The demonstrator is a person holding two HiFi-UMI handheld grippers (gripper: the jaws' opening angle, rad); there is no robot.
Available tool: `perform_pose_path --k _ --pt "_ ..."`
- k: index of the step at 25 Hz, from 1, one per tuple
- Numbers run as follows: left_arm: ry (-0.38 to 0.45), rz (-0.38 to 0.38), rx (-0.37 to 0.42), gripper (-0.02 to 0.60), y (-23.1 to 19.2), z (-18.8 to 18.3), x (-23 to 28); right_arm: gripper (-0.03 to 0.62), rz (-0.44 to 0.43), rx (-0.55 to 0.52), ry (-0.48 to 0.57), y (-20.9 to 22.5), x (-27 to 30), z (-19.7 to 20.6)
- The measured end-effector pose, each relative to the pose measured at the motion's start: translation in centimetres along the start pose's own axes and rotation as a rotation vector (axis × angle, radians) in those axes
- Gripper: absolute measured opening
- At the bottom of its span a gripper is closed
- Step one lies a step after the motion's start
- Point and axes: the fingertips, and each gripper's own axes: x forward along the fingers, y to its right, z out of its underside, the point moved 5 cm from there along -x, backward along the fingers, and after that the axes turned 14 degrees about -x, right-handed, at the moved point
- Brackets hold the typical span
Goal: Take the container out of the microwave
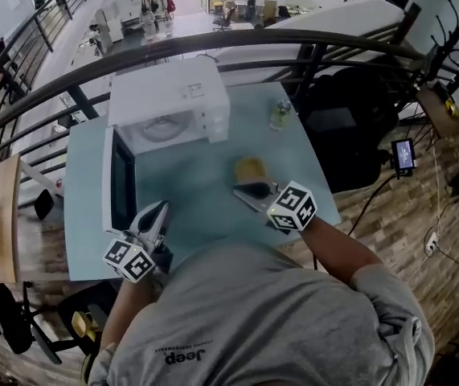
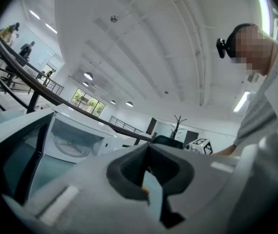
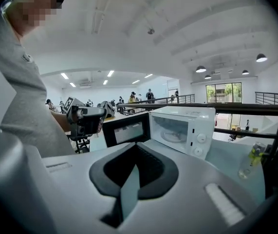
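The white microwave [image 1: 182, 103] stands at the table's far side with its door [image 1: 119, 182] swung open to the left; only the glass turntable [image 1: 162, 129] shows inside. A yellowish container [image 1: 251, 169] sits on the teal table [image 1: 189, 183] in front of it. My right gripper [image 1: 249, 190] lies just on the near side of the container, shut, with nothing between its jaws. My left gripper [image 1: 160, 209] hovers by the open door's near end, shut and empty. In the right gripper view I see the microwave [image 3: 187, 126] and the left gripper [image 3: 83, 118].
A small clear bottle [image 1: 281, 112] stands to the right of the microwave, also in the right gripper view as a bottle [image 3: 252, 159]. A black railing [image 1: 213, 47] curves behind the table. A dark chair [image 1: 346, 127] sits off the right edge.
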Motion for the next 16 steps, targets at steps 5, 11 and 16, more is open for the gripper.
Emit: perform_pose_path --k 5,11,16 --pt "-0.005 -0.002 0.012 0.028 0.7 0.4 1.3 0.005 0.011 0.022 -0.012 1.3 -1.0 2.0" --pt "-0.011 -0.015 0.018 0.028 0.3 0.2 1.3 0.005 0.015 0.027 -0.003 1.4 -0.8 2.3" --pt "-0.016 -0.014 0.019 0.028 0.1 0.0 1.3 0.005 0.022 0.032 -0.002 1.4 -0.4 2.6"
